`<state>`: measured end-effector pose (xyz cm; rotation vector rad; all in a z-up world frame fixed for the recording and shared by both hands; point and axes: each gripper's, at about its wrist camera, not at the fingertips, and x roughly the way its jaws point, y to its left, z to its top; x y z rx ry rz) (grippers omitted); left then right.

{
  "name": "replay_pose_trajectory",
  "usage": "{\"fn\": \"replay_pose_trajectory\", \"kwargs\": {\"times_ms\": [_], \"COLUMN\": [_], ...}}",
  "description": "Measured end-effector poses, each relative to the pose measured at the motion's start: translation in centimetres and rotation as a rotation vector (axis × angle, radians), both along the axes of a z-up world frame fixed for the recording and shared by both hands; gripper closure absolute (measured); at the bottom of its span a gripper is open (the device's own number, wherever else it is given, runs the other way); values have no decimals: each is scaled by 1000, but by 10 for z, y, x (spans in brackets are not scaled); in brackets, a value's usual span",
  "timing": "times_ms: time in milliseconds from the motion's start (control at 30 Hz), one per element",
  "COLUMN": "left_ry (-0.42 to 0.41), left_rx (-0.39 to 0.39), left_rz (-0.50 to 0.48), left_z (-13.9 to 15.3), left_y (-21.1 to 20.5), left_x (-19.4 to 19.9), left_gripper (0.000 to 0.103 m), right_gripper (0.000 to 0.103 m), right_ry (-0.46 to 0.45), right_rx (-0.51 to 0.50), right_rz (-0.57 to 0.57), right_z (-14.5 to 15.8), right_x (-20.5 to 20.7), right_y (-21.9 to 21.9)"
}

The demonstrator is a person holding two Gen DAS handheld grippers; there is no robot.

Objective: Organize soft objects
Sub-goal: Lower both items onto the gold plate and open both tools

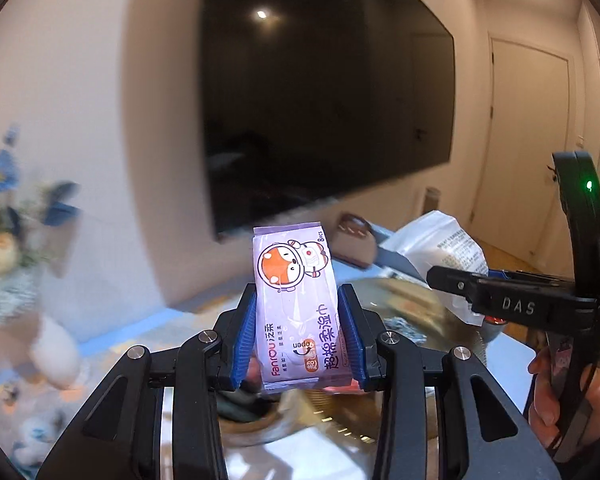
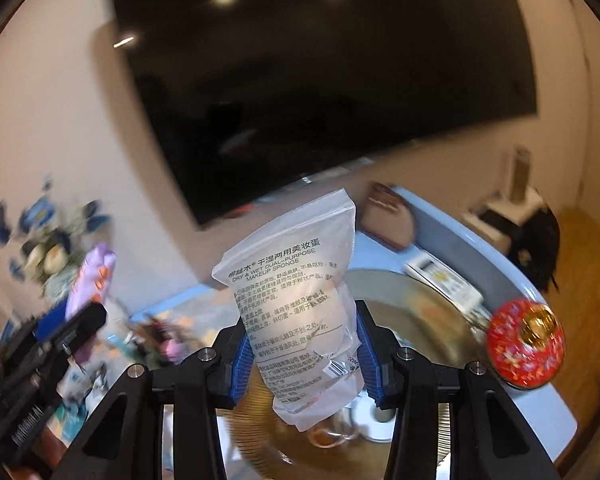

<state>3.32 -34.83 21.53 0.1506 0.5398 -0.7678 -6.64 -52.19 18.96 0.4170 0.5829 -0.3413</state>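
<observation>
Between the blue pads of your left gripper (image 1: 298, 336) sits the purple wet-wipe pack (image 1: 296, 308), pinched on both long sides so it stands nearly upright with its fox cartoon toward the camera; the jaws are clamped onto it and it is lifted clear of the table (image 1: 508, 350). Off to the right in that same view you can see your right gripper (image 1: 432, 274) reaching in sideways, with the white bag against its tip.

From the right wrist, your right gripper (image 2: 306, 354) has its jaws closed onto the translucent makeup-sponge bag (image 2: 300, 304) (the print reads "DRY & WET DUAL-PURPOSE MAKEUP SPONGE"). The bag is held around its lower half, leaning a little to the right, its sealed top above the pads and its bottom edge hanging below them. At the left edge of this view the wipe pack shows again as a purple blur above your left gripper.

Below both grippers lies a round gold tray (image 2: 420, 320) on the pale blue table. A red patterned tin (image 2: 524, 344) with a gold knob is near the table's right edge, and what may be a remote (image 2: 444, 280) lies on the far side of the tray, though blur makes that hard to settle. A large dark television (image 1: 324, 92) hangs on the wall behind, with blue flowers (image 1: 0, 176) to its left.
</observation>
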Motion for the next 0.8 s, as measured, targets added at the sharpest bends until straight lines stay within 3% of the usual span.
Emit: {"fn": "replay_pose_trajectory", "kwargs": {"times_ms": [100,267,333,400,600,800], "left_ry": [94,125,132,147,145,110], "left_rx": [12,94,116,133,105,37], "left_rz": [-31,-74,-98,-113,-87,-26], "left_z": [-26,-50,-55,-60,-56,-30], "left_y": [-28,-69,-77,-79,-51,9], "left_x": [6,-2,-4,-5,-9,-28], "left_gripper": [67,65,55,21,20,20], "right_gripper": [59,58,55,39,39,35], "right_ry": [26,83,99,113,100,57], "right_rx": [62,136,180,239,211,247], "right_rz": [-62,-101,-88,-62,-68,-39], "right_z": [-16,-43,-51,-59,-56,-44], "right_x": [0,12,17,20,5,-8], "right_y": [-23,-46,-51,-54,-46,-26]}}
